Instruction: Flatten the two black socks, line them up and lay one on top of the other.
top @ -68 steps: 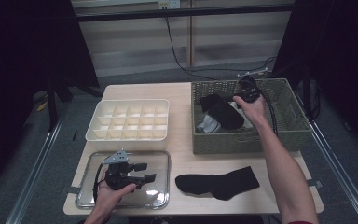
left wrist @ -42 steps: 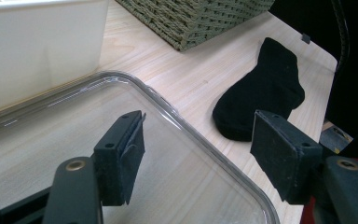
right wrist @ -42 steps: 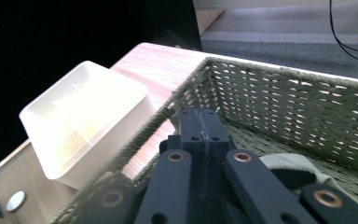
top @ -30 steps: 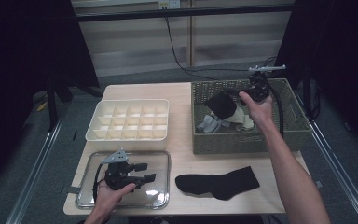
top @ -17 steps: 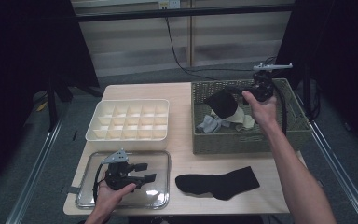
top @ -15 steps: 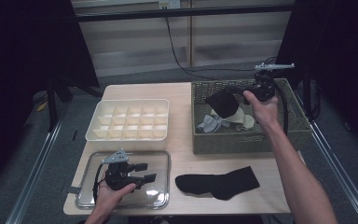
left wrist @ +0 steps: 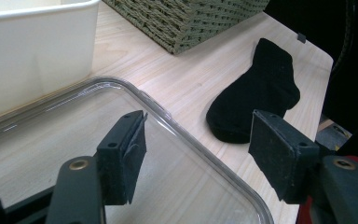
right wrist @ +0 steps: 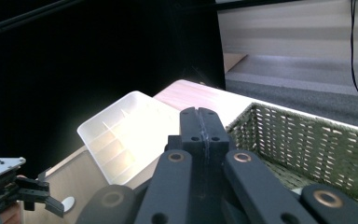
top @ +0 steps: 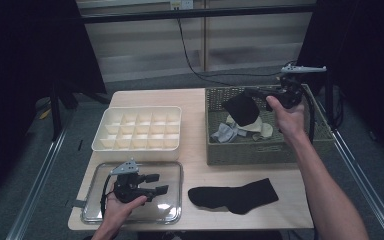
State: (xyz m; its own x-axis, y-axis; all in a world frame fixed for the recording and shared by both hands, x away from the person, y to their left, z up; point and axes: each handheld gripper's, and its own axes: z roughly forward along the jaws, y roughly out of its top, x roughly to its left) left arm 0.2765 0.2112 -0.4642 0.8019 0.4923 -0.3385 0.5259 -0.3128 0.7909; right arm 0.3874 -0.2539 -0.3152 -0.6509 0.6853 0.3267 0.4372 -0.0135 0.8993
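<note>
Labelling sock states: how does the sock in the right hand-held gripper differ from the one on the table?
The held sock hangs bunched above the basket, pinched by the shut right hand-held gripper. The table sock lies flat, stretched out and untouched, in front of the basket. Both are black.

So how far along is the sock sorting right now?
One black sock already lies on the table. In hand: the right hand-held gripper is shut on a second black sock, held above the basket. Left: light socks remain in the basket, and the left hand-held gripper rests open over the tray.
</note>
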